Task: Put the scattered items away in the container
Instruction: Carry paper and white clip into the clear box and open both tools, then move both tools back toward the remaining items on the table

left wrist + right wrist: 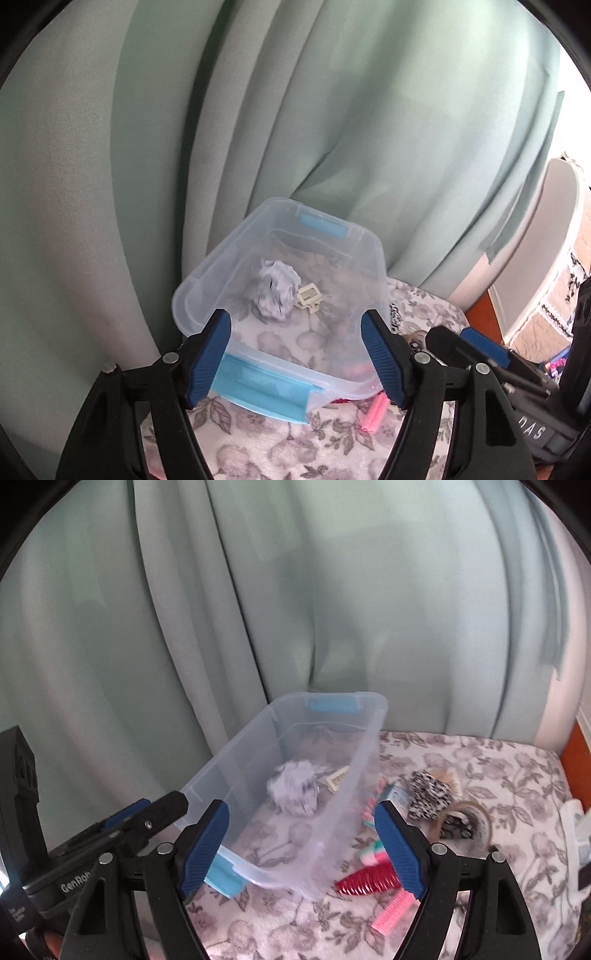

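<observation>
Currently both grippers, left gripper (295,356) and right gripper (301,849), are spread and empty near the container's (255,877) front rim; inside it lie a scrunchie (293,788) and a cream clip (337,778). Right of the container, a red comb (365,882), pink clip (393,912) and spotted scrunchie (430,794) remain on the floral blanket (498,775). Risk: the light container could get knocked or tipped by a gripper reaching across it, and the pile's closeness invites a double grab.

A floral blanket (480,775) carries the clear container (258,760) ahead of the right claw, with a red comb (364,880) (ridged) and pink comb (393,910) between its fingers.
</observation>
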`<state>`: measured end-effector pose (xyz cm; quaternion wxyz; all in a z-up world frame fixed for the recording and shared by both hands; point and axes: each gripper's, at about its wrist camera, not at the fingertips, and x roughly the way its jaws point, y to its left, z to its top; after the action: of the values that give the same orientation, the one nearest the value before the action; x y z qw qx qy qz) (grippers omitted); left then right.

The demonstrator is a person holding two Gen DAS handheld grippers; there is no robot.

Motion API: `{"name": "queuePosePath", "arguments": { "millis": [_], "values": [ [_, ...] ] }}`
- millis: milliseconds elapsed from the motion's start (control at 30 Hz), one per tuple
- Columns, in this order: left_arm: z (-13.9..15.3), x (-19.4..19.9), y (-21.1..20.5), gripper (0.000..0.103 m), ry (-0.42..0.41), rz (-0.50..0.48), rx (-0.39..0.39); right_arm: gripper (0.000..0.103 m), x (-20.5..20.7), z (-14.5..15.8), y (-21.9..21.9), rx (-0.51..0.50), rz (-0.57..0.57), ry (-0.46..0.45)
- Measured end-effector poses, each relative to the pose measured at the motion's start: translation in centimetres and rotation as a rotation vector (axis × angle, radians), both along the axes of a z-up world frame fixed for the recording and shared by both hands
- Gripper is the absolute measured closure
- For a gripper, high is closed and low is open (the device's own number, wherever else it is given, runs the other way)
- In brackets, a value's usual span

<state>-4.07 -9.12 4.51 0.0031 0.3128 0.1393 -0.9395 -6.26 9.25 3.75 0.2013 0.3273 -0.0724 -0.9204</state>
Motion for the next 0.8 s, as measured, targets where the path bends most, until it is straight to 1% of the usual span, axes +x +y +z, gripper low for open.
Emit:
{"name": "queuePosePath", "arguments": {
  "millis": [67,200,233,267,367,533,633,700,800],
  "values": [
    [0.0,0.2,1.0,0.027,-0.001,-0.025,-0.021,0.019,1.0,-0.4,0.9,-0.001,-0.026,-0.007],
    [0.1,1.3,2.8,0.026,0.021,-0.059,-0.059,0.019,2.4,-1.1,2.7,-0.018,-0.077,-0.027],
    [0.2,1.5,3.2,0.024,0.024,-0.063,-0.064,0.019,2.7,-1.1,3.1,-0.022,-0.088,-0.029],
    [0.2,1.7,3.6,0.019,0.024,-0.066,-0.069,0.019,3.0,-1.2,3.5,-0.025,-0.099,-0.028],
    [0.5,2.4,4.8,0.018,0.036,-0.072,-0.09,0.018,3.9,-1.1,4.9,-0.039,-0.129,-0.014],
    [0.6,3.3,6.6,0.015,0.035,-0.09,-0.099,0.016,5.5,-1.0,6.6,-0.039,-0.17,0.019],
    [0.3,3.1,7.9,0.015,0.027,-0.104,-0.119,0.013,6.4,-1.2,7.7,-0.026,-0.194,0.032],
    [0.2,3.2,8.8,0.015,0.023,-0.114,-0.131,0.008,6.7,-1.5,8.3,-0.018,-0.216,0.034],
    [0.1,3.1,9.8,0.015,0.018,-0.127,-0.15,0.005,6.9,-2.2,9.4,-0.025,-0.245,0.027]
  ]
}}
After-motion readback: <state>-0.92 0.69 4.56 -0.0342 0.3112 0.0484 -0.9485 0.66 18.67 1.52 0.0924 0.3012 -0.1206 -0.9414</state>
